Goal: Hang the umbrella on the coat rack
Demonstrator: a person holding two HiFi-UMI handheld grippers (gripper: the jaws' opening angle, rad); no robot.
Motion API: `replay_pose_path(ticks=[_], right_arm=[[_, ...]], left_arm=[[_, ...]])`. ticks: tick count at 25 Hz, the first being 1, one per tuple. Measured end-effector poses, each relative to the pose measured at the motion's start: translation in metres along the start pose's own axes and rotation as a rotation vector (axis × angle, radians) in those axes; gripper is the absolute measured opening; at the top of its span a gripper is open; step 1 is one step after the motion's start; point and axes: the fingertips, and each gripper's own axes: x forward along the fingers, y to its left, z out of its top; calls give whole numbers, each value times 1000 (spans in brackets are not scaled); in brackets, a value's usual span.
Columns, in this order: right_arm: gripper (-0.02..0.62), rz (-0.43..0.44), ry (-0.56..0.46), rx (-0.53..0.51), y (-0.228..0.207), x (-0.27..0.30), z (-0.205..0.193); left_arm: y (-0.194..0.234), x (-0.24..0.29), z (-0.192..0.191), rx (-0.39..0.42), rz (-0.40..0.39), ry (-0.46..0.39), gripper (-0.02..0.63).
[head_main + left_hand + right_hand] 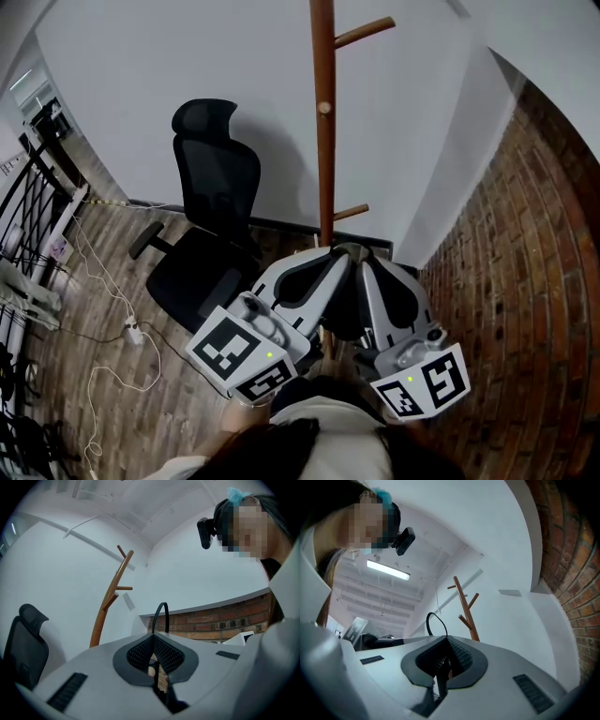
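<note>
Left gripper (153,639) and right gripper (446,641), tips side by side, each pinch shut on the base of the umbrella's thin black strap loop (161,616), the rest of the umbrella out of sight, before the coat rack (323,141); the loop looks light and soft, best gripped low so its arch drops over a peg (366,33).

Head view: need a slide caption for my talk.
Left tool and right tool meet, shut on a black loop, before the wooden coat rack; office chair at left.
</note>
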Motion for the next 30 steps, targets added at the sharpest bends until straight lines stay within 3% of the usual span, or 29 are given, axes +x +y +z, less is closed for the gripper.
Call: replay_pose_path(ticks=[14,30], right_arm=[[35,39,5,7,-8,23,-1],[35,40,-11,5,-24,61,-1]], left_arm=[[20,9,7,-11,22,-21,9],[56,29,19,-12,-12,-39,10]])
